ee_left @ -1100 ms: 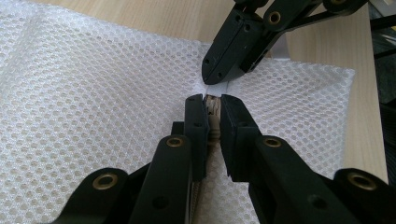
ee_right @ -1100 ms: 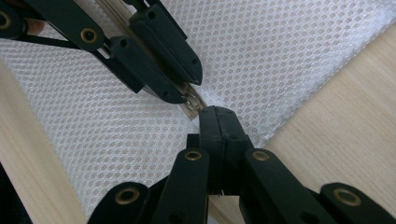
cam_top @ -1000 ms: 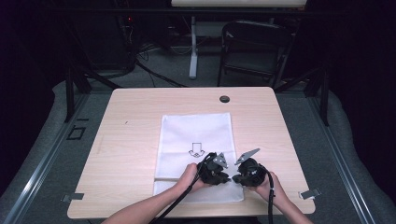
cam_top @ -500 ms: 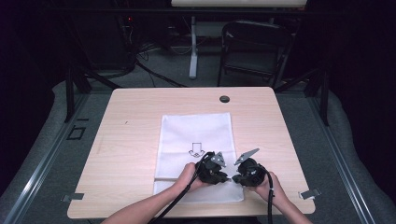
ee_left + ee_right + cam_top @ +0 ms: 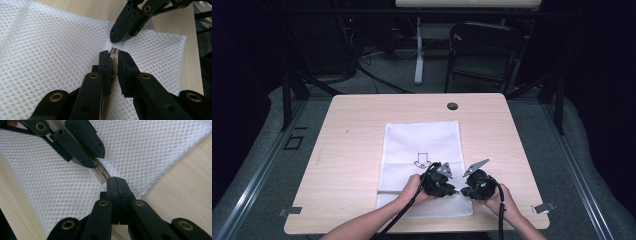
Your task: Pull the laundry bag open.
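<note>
Your left tool [image 5: 114,58] grips the zipper pull [image 5: 114,57]; your right tool [image 5: 117,181], at its 3 o'clock, pinches the mesh bag [image 5: 422,145] (fully clenched).

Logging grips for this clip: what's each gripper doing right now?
Left gripper: closed on the zipper pull of the white mesh bag.
Right gripper: closed on the mesh bag's fabric at the zipper's end.

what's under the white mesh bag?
The white mesh laundry bag lies flat on the light wooden table; bare wood shows all round it. The left tongs pinch its beige zipper. Through the weave, whether anything is inside can't be told.
</note>
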`<state>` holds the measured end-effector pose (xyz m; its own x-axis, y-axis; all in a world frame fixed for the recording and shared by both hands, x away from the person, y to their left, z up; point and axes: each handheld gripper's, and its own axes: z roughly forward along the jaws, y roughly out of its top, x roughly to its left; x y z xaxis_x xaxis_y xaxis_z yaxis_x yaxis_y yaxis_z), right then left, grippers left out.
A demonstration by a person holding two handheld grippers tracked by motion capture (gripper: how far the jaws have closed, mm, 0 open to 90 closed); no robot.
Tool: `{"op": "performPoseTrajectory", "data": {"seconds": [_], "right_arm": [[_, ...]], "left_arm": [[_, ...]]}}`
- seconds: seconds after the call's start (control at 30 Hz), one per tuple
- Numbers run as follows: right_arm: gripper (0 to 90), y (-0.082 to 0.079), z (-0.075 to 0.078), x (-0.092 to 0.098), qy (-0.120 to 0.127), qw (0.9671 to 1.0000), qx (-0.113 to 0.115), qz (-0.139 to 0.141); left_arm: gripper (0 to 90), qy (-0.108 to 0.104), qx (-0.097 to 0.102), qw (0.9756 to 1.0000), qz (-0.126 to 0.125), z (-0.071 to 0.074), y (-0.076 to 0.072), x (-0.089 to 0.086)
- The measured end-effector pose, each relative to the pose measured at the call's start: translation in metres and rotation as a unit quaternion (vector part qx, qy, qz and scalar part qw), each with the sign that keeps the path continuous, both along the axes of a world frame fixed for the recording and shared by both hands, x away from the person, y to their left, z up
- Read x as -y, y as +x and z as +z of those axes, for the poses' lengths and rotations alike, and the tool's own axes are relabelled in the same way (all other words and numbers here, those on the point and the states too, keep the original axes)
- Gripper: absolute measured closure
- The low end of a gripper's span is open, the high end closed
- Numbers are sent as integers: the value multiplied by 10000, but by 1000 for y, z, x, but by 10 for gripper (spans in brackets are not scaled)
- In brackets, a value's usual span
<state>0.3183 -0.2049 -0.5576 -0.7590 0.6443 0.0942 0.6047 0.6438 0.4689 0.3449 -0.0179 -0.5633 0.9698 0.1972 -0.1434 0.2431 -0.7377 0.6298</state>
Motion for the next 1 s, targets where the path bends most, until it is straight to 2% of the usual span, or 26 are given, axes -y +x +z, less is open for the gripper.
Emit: {"op": "performPoseTrajectory", "data": {"seconds": [0.03,0.07,0.33,0.37,0.4,0.43,0.6,0.67,0.7,0.8,0.87,0.93,1.0], "right_arm": [[900,0,0,0,18,10000,-5,-1],[900,1,0,1,2,10000,-21,27],[900,-1,0,-1,-8,10000,0,-21],[900,-1,0,-1,2,10000,2,-53],[900,0,0,-1,-6,10000,-29,-9],[900,-1,0,-2,37,10000,-16,-87],[900,0,1,-1,-44,10000,-21,-20],[900,0,0,0,-24,10000,-18,-48],[900,0,0,0,-23,10000,-15,-39],[900,-1,0,-1,-18,10000,8,-6],[900,0,0,0,-32,10000,-6,19],[900,1,0,0,-5,10000,-32,15],[900,1,0,1,9,10000,-54,23]], "left_arm": [[814,106,73,9999,12,1,0,0],[814,-4,-16,10000,2,1,1,-1],[813,-10,-43,10000,15,0,1,-2],[813,58,-30,10000,35,1,1,-2],[813,-52,-93,9999,31,0,2,-2],[813,-51,-108,9999,29,-1,2,-2],[814,-57,-99,9999,-11,0,2,-3],[814,-33,-76,10000,-36,1,3,-4],[814,49,-53,10000,-1,2,3,-5],[814,-20,-78,10000,-3,2,3,-8],[814,45,-51,10000,13,2,3,-8],[814,-48,-142,9999,-14,1,5,-9],[814,-2,-123,9999,-7,1,5,-9]]}}
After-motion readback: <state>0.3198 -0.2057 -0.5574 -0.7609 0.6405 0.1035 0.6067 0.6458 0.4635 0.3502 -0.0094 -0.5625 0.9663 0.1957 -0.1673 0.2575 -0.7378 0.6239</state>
